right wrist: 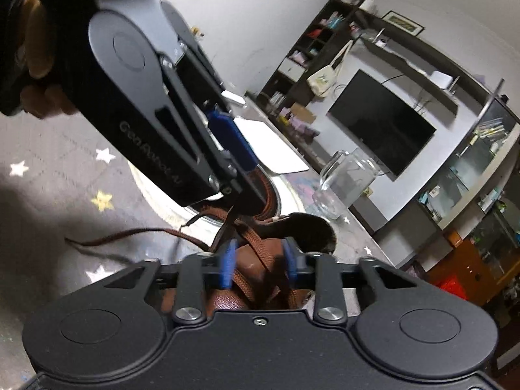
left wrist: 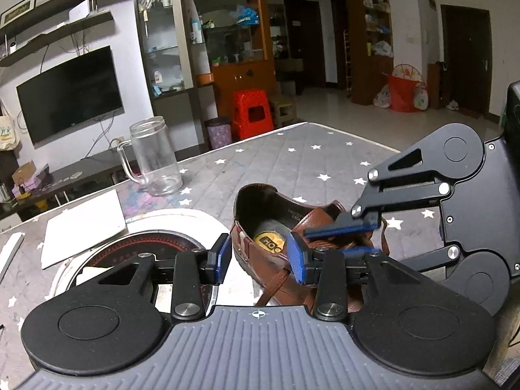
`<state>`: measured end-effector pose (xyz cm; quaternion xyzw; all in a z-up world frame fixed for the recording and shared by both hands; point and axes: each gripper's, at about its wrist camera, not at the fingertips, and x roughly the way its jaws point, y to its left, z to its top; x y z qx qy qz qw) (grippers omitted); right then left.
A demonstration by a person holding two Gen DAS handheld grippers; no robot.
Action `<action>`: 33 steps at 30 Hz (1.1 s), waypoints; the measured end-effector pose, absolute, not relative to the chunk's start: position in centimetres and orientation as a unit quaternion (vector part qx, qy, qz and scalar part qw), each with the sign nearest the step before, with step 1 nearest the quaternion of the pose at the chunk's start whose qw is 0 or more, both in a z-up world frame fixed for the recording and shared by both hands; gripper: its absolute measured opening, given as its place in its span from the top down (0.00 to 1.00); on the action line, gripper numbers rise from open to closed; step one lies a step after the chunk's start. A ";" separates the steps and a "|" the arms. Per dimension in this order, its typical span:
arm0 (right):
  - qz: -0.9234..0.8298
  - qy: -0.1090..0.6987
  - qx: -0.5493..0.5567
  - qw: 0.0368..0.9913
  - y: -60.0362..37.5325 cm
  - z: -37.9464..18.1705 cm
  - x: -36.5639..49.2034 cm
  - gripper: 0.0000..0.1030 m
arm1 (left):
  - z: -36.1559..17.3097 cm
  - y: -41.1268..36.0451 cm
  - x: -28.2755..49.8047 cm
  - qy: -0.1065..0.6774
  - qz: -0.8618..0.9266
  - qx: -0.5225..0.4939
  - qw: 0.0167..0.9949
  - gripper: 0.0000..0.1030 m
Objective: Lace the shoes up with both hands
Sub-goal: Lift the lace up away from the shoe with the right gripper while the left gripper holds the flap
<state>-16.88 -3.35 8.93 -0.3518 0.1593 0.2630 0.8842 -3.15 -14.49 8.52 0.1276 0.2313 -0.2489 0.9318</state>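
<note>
**Two grippers working over a brown shoe on a star-print table**

A grey table cover [left wrist: 312, 162] dotted with white stars is spreading across the scene, with a round inset cooktop [left wrist: 162, 243] sunk into it and a white sheet [left wrist: 84, 224] lying beside that. Behind, a living room is showing a wall-mounted television [left wrist: 70, 92], a glass-fronted cabinet [left wrist: 162, 29], a red plastic stool [left wrist: 252, 113] and a tiled floor running toward dark doors.

A clear glass jar mug [left wrist: 152, 156] is standing upright on the table, away from the shoe, with nothing visible inside it.

The brown leather shoe [left wrist: 276, 253] is resting on the table at the cooktop's edge, its opening facing the left wrist camera and a yellow label showing on the insole. The left gripper [left wrist: 260, 256] is sitting with its jaws apart, straddling the shoe's side wall. The right gripper [right wrist: 260, 263] is hovering over the shoe's upper, blue pads parted, with brown laces [right wrist: 250, 243] running between them. One lace end [right wrist: 113, 239] is trailing loose across the table.
</note>
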 end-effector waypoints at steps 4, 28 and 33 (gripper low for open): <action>0.239 0.134 -0.314 0.909 -3.4 9.6 -17.2 0.98 | 8.5 -14.6 -3.1 0.231 -0.247 0.128 0.932 0.59; 0.097 0.183 -0.294 0.933 -13.2 11.4 -20.1 0.74 | 8.9 -18.2 -3.7 0.210 -0.273 0.196 0.918 0.58; 0.153 0.190 -0.276 0.930 -11.7 11.2 -20.4 0.74 | 9.0 -19.3 -3.8 0.205 -0.286 0.201 0.914 0.56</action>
